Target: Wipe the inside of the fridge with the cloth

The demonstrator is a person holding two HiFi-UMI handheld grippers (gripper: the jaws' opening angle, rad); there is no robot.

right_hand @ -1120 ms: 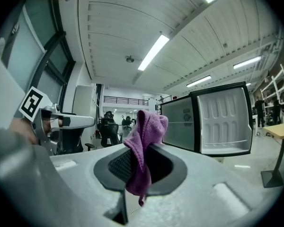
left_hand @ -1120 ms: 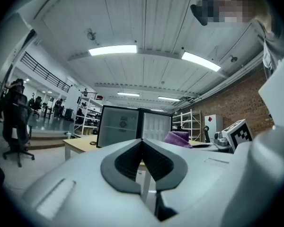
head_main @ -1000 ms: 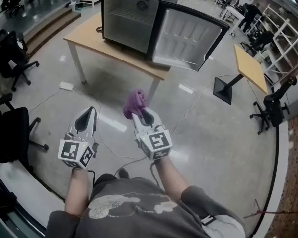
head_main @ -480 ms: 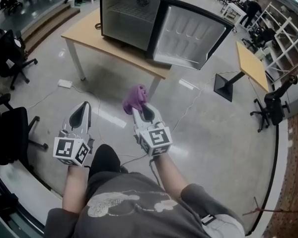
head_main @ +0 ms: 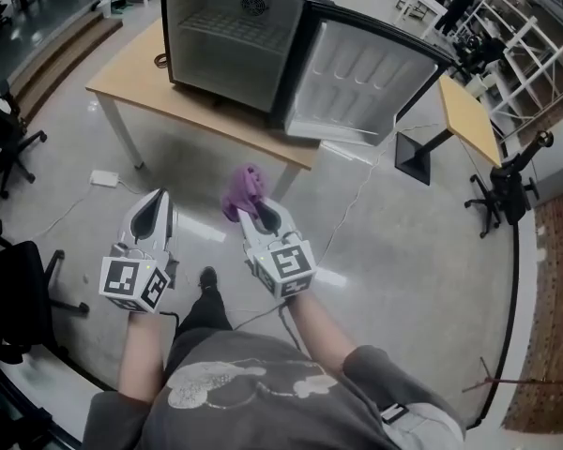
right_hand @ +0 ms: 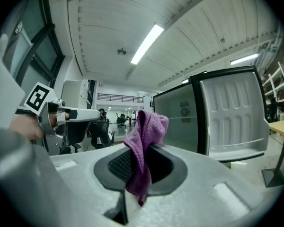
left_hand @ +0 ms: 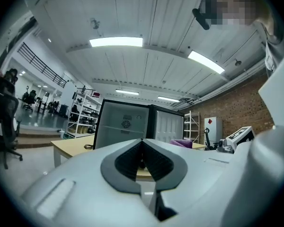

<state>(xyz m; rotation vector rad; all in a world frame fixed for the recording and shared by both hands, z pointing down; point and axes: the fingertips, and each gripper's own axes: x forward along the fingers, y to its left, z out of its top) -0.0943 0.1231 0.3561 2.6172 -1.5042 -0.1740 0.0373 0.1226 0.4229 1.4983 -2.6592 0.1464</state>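
Observation:
A small fridge (head_main: 239, 40) stands on a wooden table (head_main: 169, 97), its door (head_main: 371, 78) swung open to the right and its pale inside with a wire shelf showing. My right gripper (head_main: 253, 212) is shut on a purple cloth (head_main: 241, 191), which bunches above the jaws (right_hand: 144, 141). The left gripper (head_main: 153, 216) is beside it at the left, shut with nothing in it. Both hang over the floor, well short of the table. In the left gripper view the fridge (left_hand: 125, 124) lies straight ahead.
A second small table (head_main: 469, 120) on a black pedestal stands at the right. Office chairs (head_main: 14, 289) sit at the left. Cables and a power strip (head_main: 105, 178) lie on the floor under the table. White shelving (head_main: 525, 54) fills the far right.
The person has stepped forward: the fridge and table now sit nearer and larger in the head view. Both grippers stay shut, the cloth still in the right one.

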